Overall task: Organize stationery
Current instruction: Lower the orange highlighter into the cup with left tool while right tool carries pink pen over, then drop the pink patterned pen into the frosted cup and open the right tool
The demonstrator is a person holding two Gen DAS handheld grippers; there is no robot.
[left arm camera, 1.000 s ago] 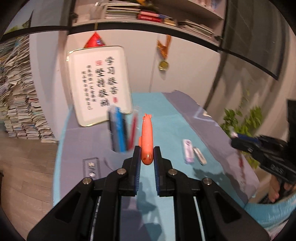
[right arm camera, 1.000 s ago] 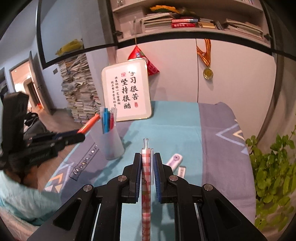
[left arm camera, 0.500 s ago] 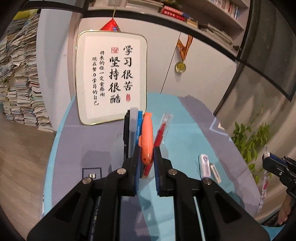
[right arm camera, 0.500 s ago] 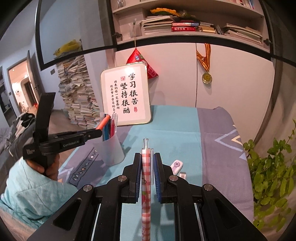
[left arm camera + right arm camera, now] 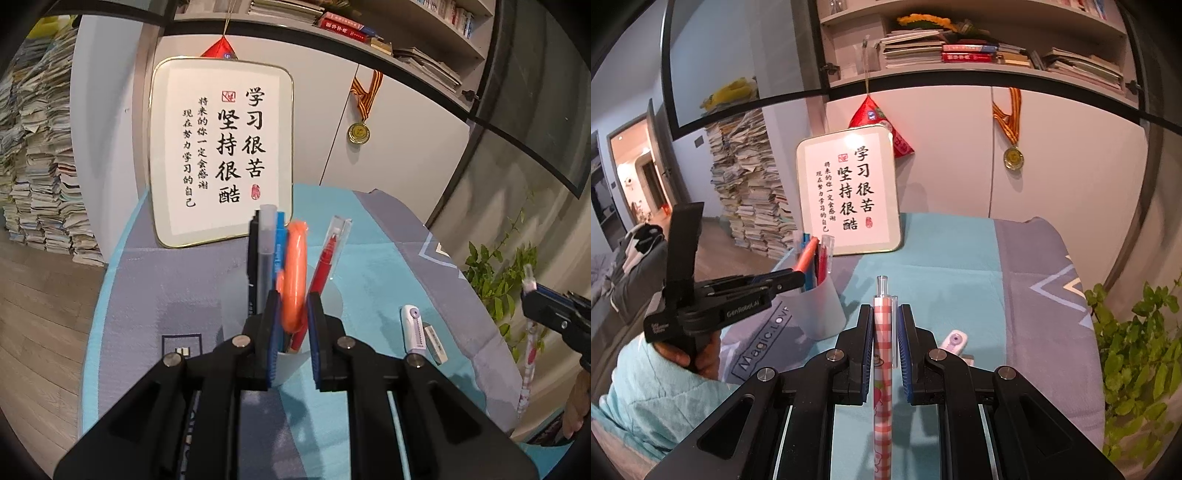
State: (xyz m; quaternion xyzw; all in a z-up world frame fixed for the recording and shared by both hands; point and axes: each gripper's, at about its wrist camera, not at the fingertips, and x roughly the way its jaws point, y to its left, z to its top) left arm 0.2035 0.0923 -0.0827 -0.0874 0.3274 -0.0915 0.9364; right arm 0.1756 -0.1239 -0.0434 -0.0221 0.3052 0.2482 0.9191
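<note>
Your left gripper's [image 5: 291,314] fingers [image 5: 271,332] are clamped on a fat orange pen [image 5: 293,273], holding it upright over the mouth of a translucent white plastic pen cup [image 5: 291,363]; its lower end looks to sit at the rim, though the blur keeps you from telling whether it touches. Inside that cup stand a frosted grey pen [image 5: 266,254], a blue pen [image 5: 279,243] and a red pen in a clear sleeve [image 5: 330,251]. Your right gripper's [image 5: 885,325] fingers [image 5: 866,343] are closed on a pink-and-white checked pen [image 5: 882,354], which points forward above the teal-and-grey cloth on the table [image 5: 953,258], well apart from the cup. Right of the cup lie a white-and-lilac correction tape [image 5: 413,328] and, just beside it, a small white eraser [image 5: 436,343]. Behind the cup leans a gold-rimmed calligraphy plaque [image 5: 221,147]
</note>
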